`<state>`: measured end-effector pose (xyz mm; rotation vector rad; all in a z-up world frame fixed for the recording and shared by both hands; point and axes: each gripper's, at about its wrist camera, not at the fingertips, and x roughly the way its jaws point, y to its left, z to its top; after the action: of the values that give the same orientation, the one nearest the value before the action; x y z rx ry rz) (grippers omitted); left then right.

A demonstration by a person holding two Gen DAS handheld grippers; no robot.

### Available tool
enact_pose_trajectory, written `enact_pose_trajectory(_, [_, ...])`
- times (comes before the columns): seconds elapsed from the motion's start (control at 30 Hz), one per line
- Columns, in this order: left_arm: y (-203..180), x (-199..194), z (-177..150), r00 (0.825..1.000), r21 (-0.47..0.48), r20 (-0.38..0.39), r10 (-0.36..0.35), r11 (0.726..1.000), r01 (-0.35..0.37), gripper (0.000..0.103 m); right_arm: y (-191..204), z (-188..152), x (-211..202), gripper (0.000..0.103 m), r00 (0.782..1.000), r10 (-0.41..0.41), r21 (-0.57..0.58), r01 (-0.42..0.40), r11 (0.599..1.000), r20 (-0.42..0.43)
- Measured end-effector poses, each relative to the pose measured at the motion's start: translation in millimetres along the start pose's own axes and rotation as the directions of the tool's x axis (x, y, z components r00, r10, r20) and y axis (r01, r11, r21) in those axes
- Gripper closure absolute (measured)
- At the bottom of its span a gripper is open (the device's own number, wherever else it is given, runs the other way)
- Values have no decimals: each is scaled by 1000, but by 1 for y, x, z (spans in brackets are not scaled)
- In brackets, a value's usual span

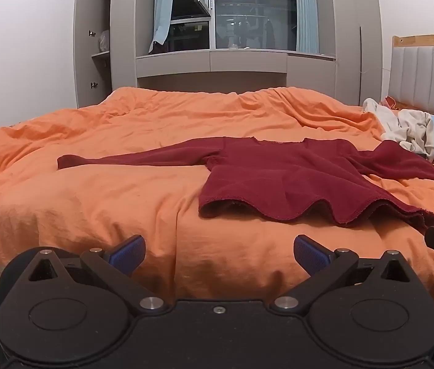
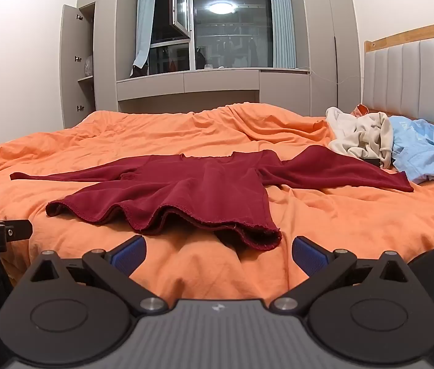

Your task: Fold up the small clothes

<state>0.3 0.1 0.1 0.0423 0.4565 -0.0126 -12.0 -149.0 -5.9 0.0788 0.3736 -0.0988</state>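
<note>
the dark red long-sleeved top (image 1: pixel 278 178) lies spread out flat on the orange duvet (image 1: pixel 124 203) of the bed, neckline toward the window, hem toward you. its hem ripples in loose waves near the bed's front edge, and both sleeves are stretched out sideways, one far to the left and one angled right toward the pile by the headboard. in your right wrist view the same top (image 2: pixel 186 190) sits just ahead of the fingers, its right hem corner closest to you.

your left gripper (image 1: pixel 219 253) hovers over the duvet's front edge, short of the hem, its blue-padded fingers (image 1: pixel 127 253) spread wide with nothing between them. your right gripper (image 2: pixel 219 253) is likewise held with fingers (image 2: pixel 309 255) spread wide and empty, just short of the hem corner without touching it.

at the right, by the padded grey headboard (image 2: pixel 416 77), a crumpled cream garment (image 2: pixel 361 136) lies beside a light blue garment (image 2: pixel 419 156). beyond the bed stand grey cabinets (image 1: pixel 94 40) and a dark window (image 1: pixel 247 12) with pale blue curtains (image 1: pixel 163 6).
</note>
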Motion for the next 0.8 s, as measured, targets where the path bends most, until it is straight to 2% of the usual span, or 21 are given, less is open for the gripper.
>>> enact_pose_trajectory(0.8, [1,0,0,1000,-2,1,1,1000,-1,1,1,0,1,0,1000,-1,0,1,1000,-8])
